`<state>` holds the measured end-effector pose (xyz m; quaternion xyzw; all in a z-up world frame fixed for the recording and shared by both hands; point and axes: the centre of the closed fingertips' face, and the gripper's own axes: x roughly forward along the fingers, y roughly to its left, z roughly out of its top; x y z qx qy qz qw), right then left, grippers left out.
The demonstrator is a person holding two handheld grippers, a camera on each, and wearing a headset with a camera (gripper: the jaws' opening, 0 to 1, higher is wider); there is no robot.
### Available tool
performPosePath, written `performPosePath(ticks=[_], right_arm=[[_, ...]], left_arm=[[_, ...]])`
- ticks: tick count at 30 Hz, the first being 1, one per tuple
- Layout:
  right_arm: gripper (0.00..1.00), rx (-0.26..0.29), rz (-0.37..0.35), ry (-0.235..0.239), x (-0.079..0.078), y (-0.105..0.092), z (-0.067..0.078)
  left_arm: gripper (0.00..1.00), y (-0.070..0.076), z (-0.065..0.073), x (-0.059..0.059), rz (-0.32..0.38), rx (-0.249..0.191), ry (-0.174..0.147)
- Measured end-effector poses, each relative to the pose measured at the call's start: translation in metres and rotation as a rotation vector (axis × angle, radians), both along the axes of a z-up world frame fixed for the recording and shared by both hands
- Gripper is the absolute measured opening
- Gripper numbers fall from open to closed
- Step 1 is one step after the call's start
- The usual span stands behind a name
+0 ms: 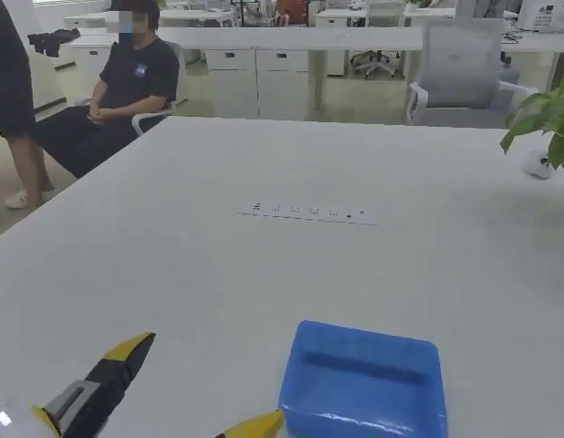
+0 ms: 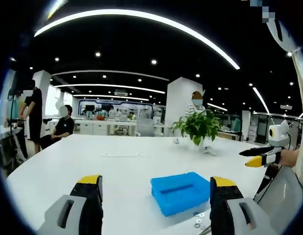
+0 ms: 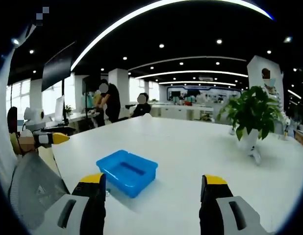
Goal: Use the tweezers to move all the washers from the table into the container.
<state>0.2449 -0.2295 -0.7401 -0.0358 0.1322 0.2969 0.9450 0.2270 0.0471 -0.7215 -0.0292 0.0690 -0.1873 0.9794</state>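
"Blue plastic is showing bare all over the inside of the container (image 1: 364,383). Are you seeing any washers in it?"

"None that I can make out. It is sitting open-topped on the white table (image 1: 264,274) near the front edge, and its floor is looking empty in the head view and in both gripper views, though a washer that small could be escaping me."

"So where are the washers lying?"

"The washers (image 2: 198,221) are lying in a little cluster on the table just beside the container's near corner, in the left gripper view. I am judging the task as barely begun: every washer I can find is waiting outside."

"And the tweezers?"

"I am not managing to pick them out for certain."

"What are the claws doing?"

"The left gripper (image 2: 156,180) is hanging with its jaws spread wide and gripping nothing. The right gripper (image 3: 154,178) is doing the same, wide apart and empty, looking across at the container from the other side. Taking up the tweezers is looking like the step waiting first."
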Motion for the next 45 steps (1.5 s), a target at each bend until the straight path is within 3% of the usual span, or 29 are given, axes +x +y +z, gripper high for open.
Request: performPosePath(ticks=[14, 19, 25, 30, 38, 45], right_arm=[[0.75, -0.006, -0.003, -0.002, 0.0, -0.002, 0.0], [0.74, -0.003, -0.052, 0.003, 0.004, -0.01, 0.0], [0.75, -0.007, -0.046, -0.004, 0.004, -0.009, 0.0], [0.75, -0.006, -0.039, -0.001, 0.004, -0.007, 0.0], [0.76, -0.004, -0.023, -0.014, 0.003, -0.006, 0.003], [0.76, -0.001, -0.02, -0.019, 0.003, -0.006, 0.004]], left_arm=[[0.89, -0.002, 0.0, 0.0, -0.007, -0.007, 0.002], [0.88, -0.001, 0.003, 0.0, -0.002, -0.011, -0.016], [0.87, -0.001, 0.004, 0.0, -0.001, -0.022, -0.014], [0.87, -0.001, 0.003, 0.0, -0.005, -0.006, -0.017], [0.87, 0.002, 0.006, 0.0, 0.001, -0.039, -0.025], [0.87, 0.001, 0.007, -0.001, 0.001, -0.019, -0.032]])
